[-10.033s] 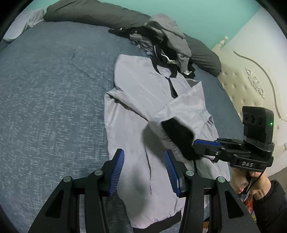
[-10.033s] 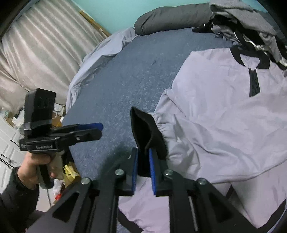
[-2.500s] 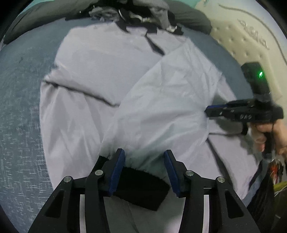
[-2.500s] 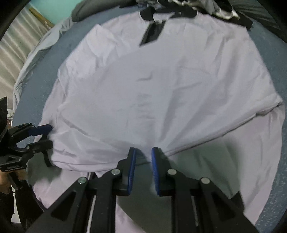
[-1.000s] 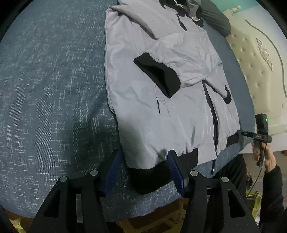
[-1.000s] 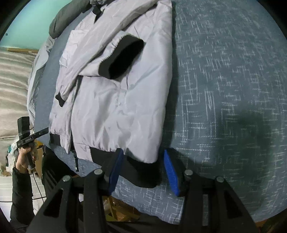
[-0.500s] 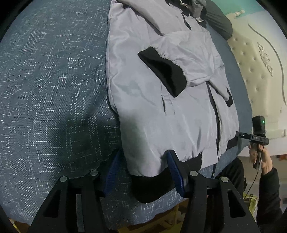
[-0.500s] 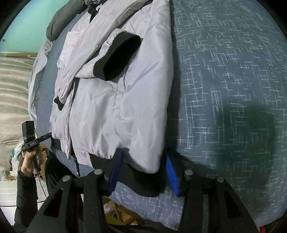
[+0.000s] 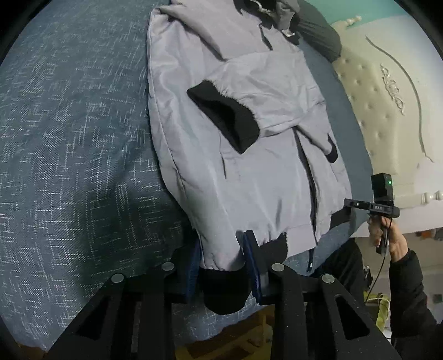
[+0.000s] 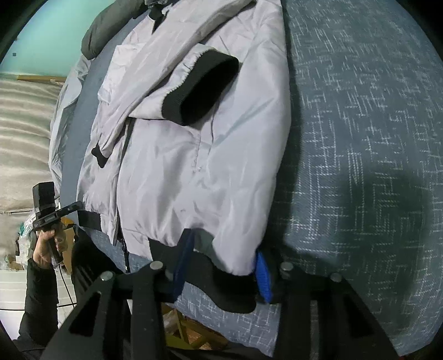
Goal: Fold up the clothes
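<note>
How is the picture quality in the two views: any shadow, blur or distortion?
Left wrist view: strong fisheye bending with black corners; a soft shadow darkens the bed beside the jacket. Right wrist view: same bending; a large shadow on the bed at right, and the jacket's corner at the right gripper is slightly blurred.

Bed (image 9: pixel 69 166) w/ dark blue, white-flecked cover carries everything. Light grey jacket (image 9: pixel 249 180) w/ black cuffs & hem lies flat on it, sleeves folded across the front, hem at the near edge of the bed. At the far end: dark grey pillow (image 10: pixel 110 27), a small heap of dark clothes (image 9: pixel 277 11) touching the jacket collar, & a pale grey sheet (image 10: pixel 63 110) bunched along one side.
</note>
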A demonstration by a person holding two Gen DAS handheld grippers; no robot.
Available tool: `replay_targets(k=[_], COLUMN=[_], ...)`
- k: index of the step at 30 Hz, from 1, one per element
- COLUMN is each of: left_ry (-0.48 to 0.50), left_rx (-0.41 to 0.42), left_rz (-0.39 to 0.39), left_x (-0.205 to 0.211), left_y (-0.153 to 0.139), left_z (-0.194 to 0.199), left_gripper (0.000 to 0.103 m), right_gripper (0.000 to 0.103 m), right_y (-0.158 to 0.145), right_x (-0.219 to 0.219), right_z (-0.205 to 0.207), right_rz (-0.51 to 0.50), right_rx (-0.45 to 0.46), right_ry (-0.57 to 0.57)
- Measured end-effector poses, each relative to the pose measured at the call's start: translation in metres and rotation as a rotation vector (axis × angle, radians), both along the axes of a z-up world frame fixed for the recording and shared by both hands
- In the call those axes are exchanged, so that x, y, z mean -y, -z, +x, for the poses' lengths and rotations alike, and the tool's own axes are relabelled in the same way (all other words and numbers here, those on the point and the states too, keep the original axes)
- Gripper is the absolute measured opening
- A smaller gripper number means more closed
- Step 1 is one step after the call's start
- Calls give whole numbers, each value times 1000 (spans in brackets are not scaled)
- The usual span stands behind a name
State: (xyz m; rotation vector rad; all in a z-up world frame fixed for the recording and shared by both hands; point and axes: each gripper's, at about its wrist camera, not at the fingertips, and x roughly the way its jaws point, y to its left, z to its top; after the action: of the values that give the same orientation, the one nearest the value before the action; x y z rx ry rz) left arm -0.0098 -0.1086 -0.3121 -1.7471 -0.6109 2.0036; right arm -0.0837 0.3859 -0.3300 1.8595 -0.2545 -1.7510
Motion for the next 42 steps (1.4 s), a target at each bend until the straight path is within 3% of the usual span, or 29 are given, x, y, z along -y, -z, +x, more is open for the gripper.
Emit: replay_targets(k=[7, 10, 14, 30, 42], left_ry=[4, 24, 39, 91, 161], left_rx=[31, 5, -34, -206, -307], left_rz=[-6, -40, -62, -71, -58], left_x=[-1, -5, -6, -15, -24], left_y=[15, 10, -5, -103, -150], left_z=[-2, -1, 2, 19, 49], left_gripper=[33, 28, 18, 13, 13], right_gripper=[41, 19, 13, 11, 11], right_y=[-3, -8, -23, -117, -165], right_x=[1, 2, 2, 15, 25], right_z=[2, 3, 5, 25, 48], right_rz=[8, 12, 3, -111, -188], right_rx=[-21, -48, -92, -254, -329], right_ry=[-6, -16, -35, -93, -141])
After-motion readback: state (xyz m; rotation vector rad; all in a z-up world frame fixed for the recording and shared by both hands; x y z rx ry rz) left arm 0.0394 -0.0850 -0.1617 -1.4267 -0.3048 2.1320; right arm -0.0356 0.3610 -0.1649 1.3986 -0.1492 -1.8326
